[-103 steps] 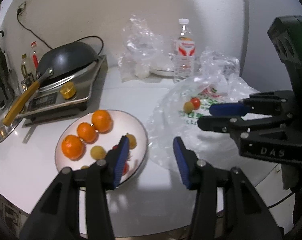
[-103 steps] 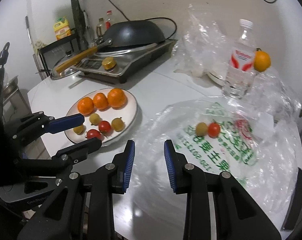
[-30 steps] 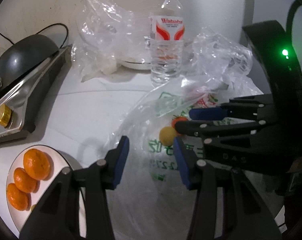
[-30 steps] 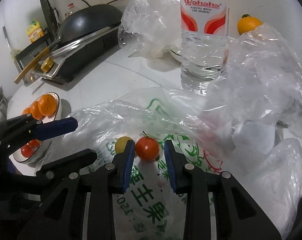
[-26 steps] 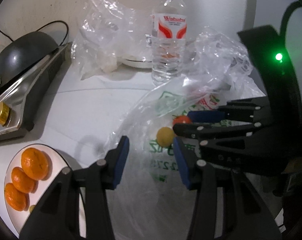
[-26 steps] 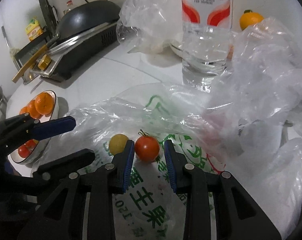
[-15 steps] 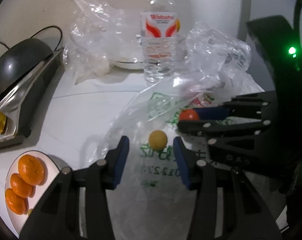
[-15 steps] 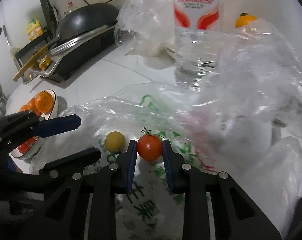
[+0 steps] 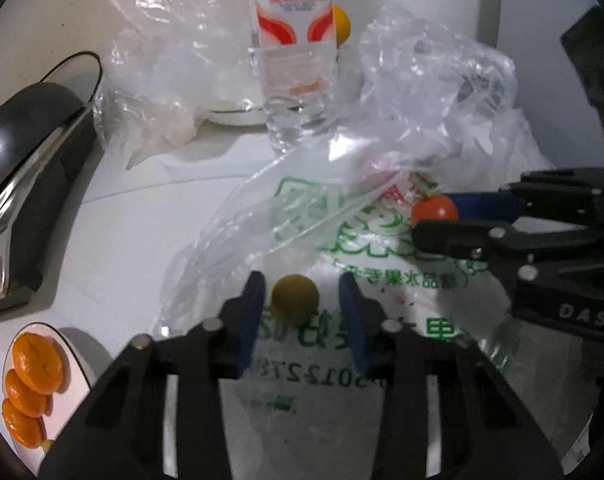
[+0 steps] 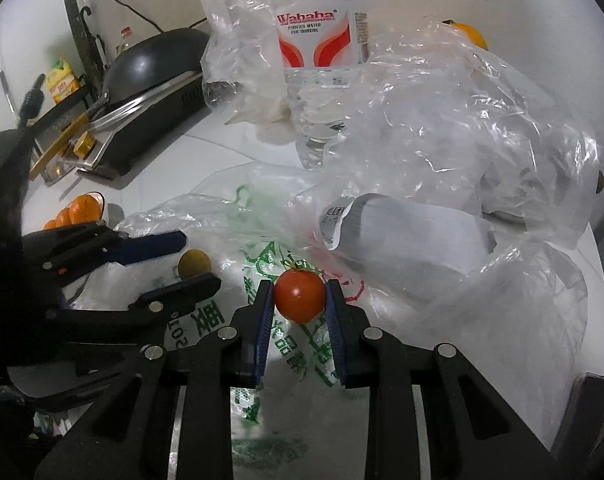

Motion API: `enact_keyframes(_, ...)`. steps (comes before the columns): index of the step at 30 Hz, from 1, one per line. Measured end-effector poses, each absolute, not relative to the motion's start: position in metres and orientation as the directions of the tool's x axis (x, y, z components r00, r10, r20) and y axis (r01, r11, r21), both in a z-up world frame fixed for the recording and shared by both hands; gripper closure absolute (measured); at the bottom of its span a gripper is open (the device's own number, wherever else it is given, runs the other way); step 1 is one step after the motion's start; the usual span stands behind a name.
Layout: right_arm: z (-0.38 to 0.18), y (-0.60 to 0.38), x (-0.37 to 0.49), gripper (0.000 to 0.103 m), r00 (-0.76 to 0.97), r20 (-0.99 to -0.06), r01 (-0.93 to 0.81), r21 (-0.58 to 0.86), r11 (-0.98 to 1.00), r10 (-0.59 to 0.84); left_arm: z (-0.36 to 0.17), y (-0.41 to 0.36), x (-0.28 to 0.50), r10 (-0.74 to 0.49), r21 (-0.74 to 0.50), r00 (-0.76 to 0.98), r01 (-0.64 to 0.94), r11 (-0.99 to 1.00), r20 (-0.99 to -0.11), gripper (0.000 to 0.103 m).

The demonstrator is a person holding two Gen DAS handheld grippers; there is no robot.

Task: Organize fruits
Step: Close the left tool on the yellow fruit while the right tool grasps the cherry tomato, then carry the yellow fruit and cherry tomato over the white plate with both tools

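The red tomato (image 10: 300,296) sits pinched between the blue pads of the right gripper (image 10: 298,300), just above the printed plastic bag (image 10: 262,280) it lay on; the pads meet its sides at mid-height, which keeps a round, smooth fruit from squirting out. The same tomato (image 9: 435,209) shows in the left view at the right gripper's tip.

The yellow fruit (image 9: 295,298) rests on the bag (image 9: 342,240), between the pads of the left gripper (image 9: 302,308). These jaws have just been closing and now stand narrow; one pad seems at or nearly at the fruit, while a gap shows at the other, so the fruit does not look gripped yet. From the right view, the fruit (image 10: 194,264) is seen between the left gripper's two fingers (image 10: 154,244).

Working both grippers side by side lets two fruits leave the bag in one trip. The likely goal is the white plate (image 9: 76,356) at the lower left of the desk (image 9: 142,208), where oranges (image 9: 38,364) already lie.

Behind the bag stand a water bottle (image 10: 322,60), crumpled clear bags (image 10: 462,120) and another orange (image 10: 468,34); a black pan (image 10: 154,60) on a cooker lies well apart to the left. The loose film is a snag risk when lifting.
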State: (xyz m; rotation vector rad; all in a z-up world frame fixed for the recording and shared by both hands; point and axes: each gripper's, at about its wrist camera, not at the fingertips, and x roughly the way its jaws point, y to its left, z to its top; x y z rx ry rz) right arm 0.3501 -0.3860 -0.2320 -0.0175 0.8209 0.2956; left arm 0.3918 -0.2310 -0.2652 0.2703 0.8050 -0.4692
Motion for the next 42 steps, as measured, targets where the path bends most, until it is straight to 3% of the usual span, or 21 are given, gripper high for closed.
enact_keyframes(3, -0.231, -0.385, 0.348, 0.076, 0.647, -0.719, -0.269, 0.093, 0.959, 0.252, -0.265, -0.233, 0.389, -0.304, 0.062, 0.603, 0.509, 0.858, -0.738, 0.077)
enact_keyframes(42, -0.179, -0.331, 0.255, 0.076, 0.729, -0.657, -0.258, -0.003, 0.966, 0.193, -0.194, -0.177, 0.279, -0.419, 0.052, 0.691, 0.550, 0.833, -0.589, 0.077)
